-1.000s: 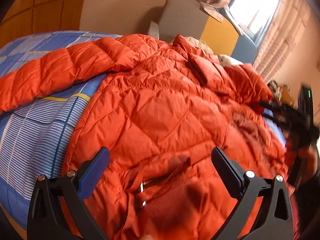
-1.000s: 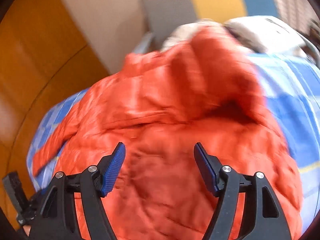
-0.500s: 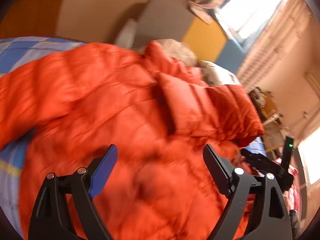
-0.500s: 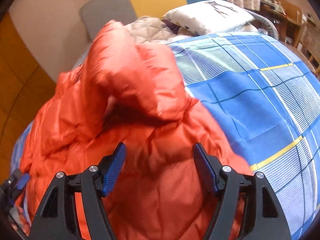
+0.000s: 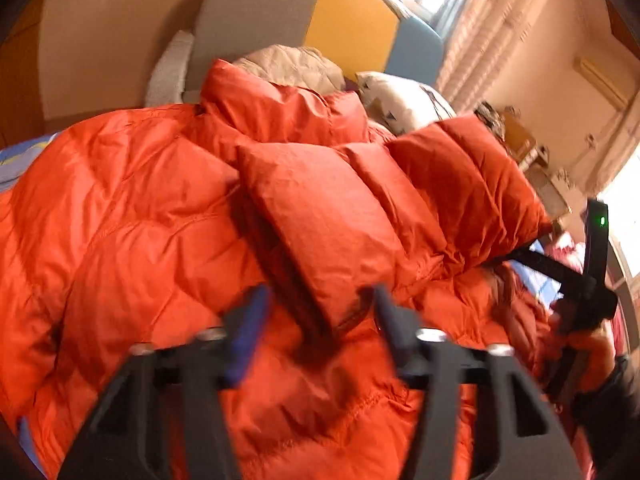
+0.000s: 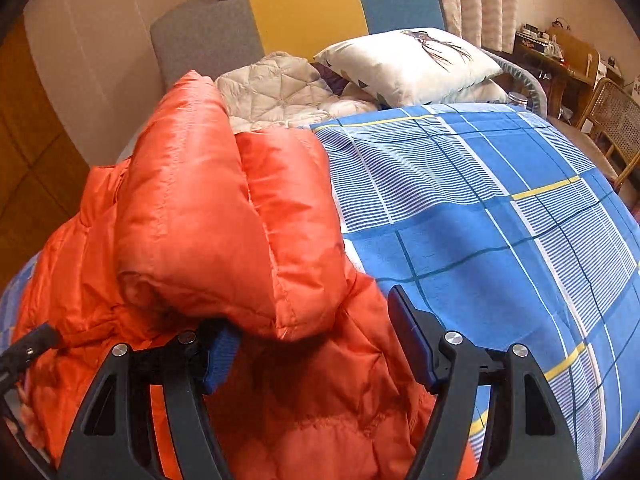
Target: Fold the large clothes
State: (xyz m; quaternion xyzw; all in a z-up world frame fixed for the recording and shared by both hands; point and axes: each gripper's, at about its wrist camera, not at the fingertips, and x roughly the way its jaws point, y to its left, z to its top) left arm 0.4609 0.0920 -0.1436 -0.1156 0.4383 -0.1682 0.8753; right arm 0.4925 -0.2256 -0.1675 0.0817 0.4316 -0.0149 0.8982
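Note:
An orange puffer jacket [image 5: 160,220] lies spread on the bed, its hood [image 5: 340,208] folded over the body. My left gripper [image 5: 318,312] is open, its jaws on either side of the hood's lower corner, partly narrowed and blurred. In the right wrist view the jacket [image 6: 100,280] fills the left half and the hood's edge [image 6: 224,240] hangs over my open right gripper [image 6: 316,344], hiding the left fingertip. The right gripper also shows in the left wrist view [image 5: 580,288] at the far right.
A blue plaid bedsheet [image 6: 480,220] covers the bed to the right. A white pillow [image 6: 412,64] and a beige quilted garment [image 6: 280,92] lie by the grey, yellow and blue headboard [image 6: 304,8]. A wicker chair [image 6: 612,116] and desk stand far right.
Both grippers moved up the jacket toward the hood. The left jaws have narrowed around the hood's corner. The right view swung right, showing more bedsheet, with the hood now over the jaws.

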